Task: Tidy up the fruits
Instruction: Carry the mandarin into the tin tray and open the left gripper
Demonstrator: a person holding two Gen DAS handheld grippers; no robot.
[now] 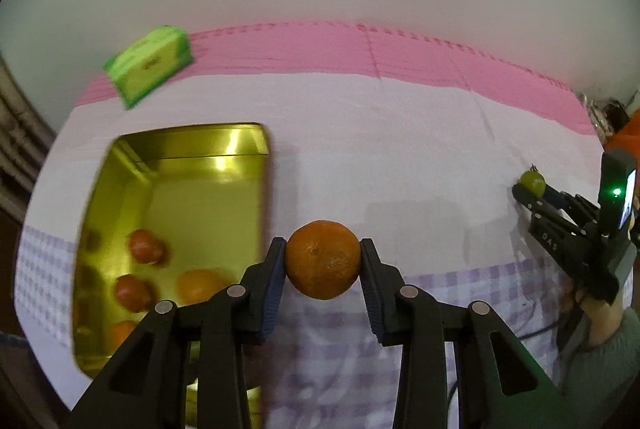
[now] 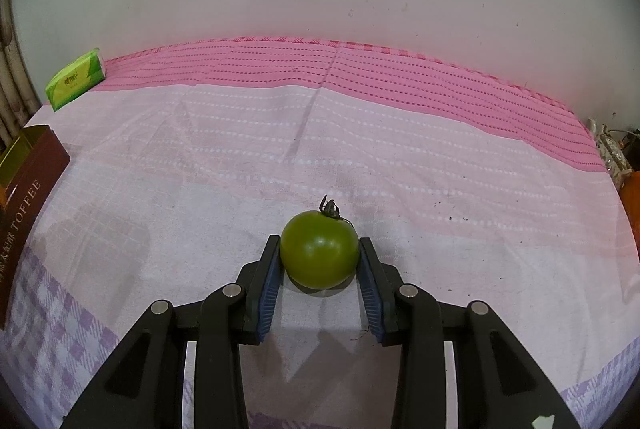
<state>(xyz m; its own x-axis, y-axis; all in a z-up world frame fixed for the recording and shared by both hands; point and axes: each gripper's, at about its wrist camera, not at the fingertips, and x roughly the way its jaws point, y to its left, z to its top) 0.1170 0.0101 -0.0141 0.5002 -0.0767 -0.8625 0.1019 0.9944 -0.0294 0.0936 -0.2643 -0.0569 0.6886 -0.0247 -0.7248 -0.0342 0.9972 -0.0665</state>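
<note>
My left gripper [image 1: 323, 261] is shut on an orange mandarin [image 1: 322, 259] and holds it above the cloth, just right of a gold tin [image 1: 248, 149]. The tin holds several red and orange fruits [image 1: 146, 246]. My right gripper [image 2: 319, 256] is shut on a green tomato [image 2: 319, 254] with a dry stem, low over the cloth. The right gripper also shows in the left wrist view [image 1: 530, 187] at the far right, with the green tomato [image 1: 533, 181] at its tips.
A green tissue pack [image 1: 150, 63] lies at the back left on the pink stripe of the cloth; it also shows in the right wrist view [image 2: 74, 79]. The tin's brown "TOFFEE" side [image 2: 28, 189] stands at the left edge. A white wall runs behind the table.
</note>
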